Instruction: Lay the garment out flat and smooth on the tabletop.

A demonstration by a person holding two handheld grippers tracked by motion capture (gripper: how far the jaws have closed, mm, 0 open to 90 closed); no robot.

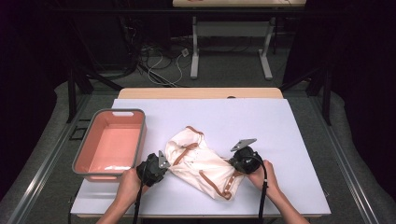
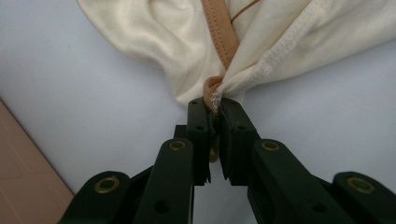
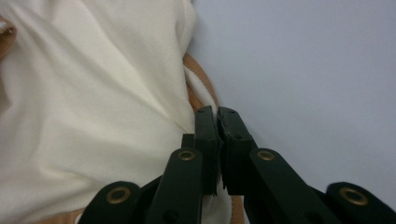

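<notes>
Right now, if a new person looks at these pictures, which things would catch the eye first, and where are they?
First comes the cream garment with tan trim, lying crumpled in the middle of the white table cover. The left hand-held gripper is shut on its tan-edged corner, and the right hand-held gripper is shut on its other side. A pink bin sits at the left of the table.

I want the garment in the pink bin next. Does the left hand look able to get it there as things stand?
Probably yes. The left gripper is shut on the cream garment, and the pink bin sits open-topped just beside it, with bare table between. The right gripper is also shut on the cloth and may hold it back.
</notes>
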